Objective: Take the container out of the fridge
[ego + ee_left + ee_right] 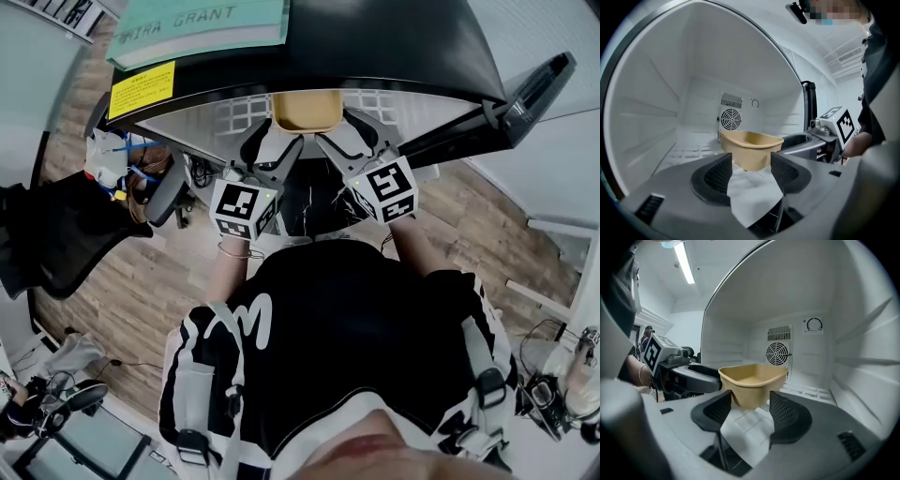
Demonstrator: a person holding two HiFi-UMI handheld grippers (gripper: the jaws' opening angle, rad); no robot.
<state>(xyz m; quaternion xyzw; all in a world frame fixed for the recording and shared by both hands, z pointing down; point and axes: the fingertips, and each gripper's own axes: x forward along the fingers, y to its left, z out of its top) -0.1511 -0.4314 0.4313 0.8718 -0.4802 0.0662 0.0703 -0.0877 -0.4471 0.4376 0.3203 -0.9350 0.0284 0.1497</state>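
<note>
Head view: you stand facing the open fridge [375,47], and the tan container [307,111] sits on its white shelf [234,117] at 12 o'clock from you. Your left tool [277,141] reaches in toward the container from 7 o'clock and your right tool [339,139] from 5 o'clock, each near a front corner of it. The fridge door [539,84] hangs open at 2 o'clock, and a yellow label [141,89] shows on the cabinet at 10 o'clock.

Left gripper view: the jaws of your left tool [751,161] stand wide apart and grip nothing. The container [750,145] rests upright on the shelf just past the jaw tips, in line with the gap, and neither pad presses on it. A round fan grille [731,118] sits in the back wall at 11 o'clock of the container. Your right tool [801,140] lies at 3 o'clock, close beside the container's rim.

Right gripper view: the jaws of your right tool [750,401] are likewise spread open and hold nothing. The container [752,378] stands just beyond the tips, centred on the gap. The fan grille [778,353] is at 1 o'clock of it, with a dial [814,325] higher up. Your left tool [693,376] comes in from 9 o'clock beside the rim
</note>
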